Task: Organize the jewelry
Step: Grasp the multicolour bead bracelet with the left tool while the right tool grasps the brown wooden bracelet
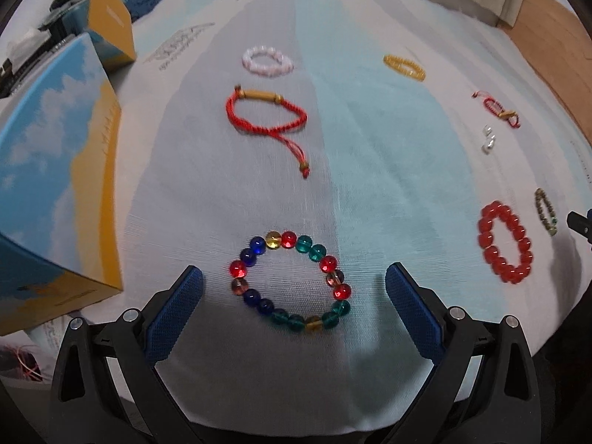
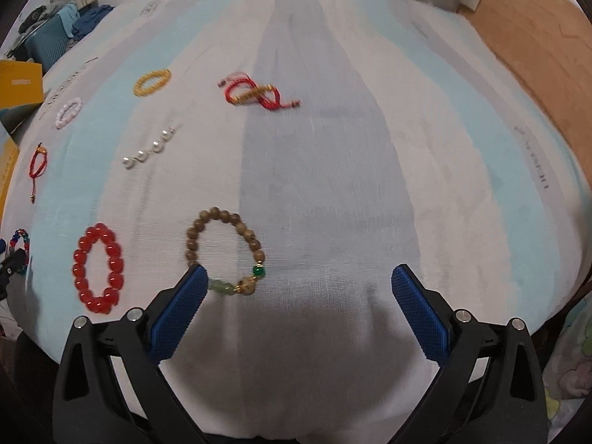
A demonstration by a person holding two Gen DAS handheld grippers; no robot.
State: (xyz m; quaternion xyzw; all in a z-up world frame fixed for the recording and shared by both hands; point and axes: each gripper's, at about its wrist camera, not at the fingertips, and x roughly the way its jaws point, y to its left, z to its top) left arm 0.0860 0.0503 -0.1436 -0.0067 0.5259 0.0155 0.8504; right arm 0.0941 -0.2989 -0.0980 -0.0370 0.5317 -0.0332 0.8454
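Several bracelets lie on a striped cloth. In the left wrist view my left gripper is open, with a multicolour glass bead bracelet lying between its blue pads. Beyond it lie a red cord bracelet, a pink bead bracelet, a yellow one and a red bead bracelet. In the right wrist view my right gripper is open and empty. A brown bead bracelet with a green bead lies by its left pad. The red bead bracelet is to the left.
Blue and yellow boxes stand at the left of the cloth. Pearl pieces and a small red and gold cord bracelet lie mid-cloth. A wooden floor lies off the right edge. Clutter sits at the far left.
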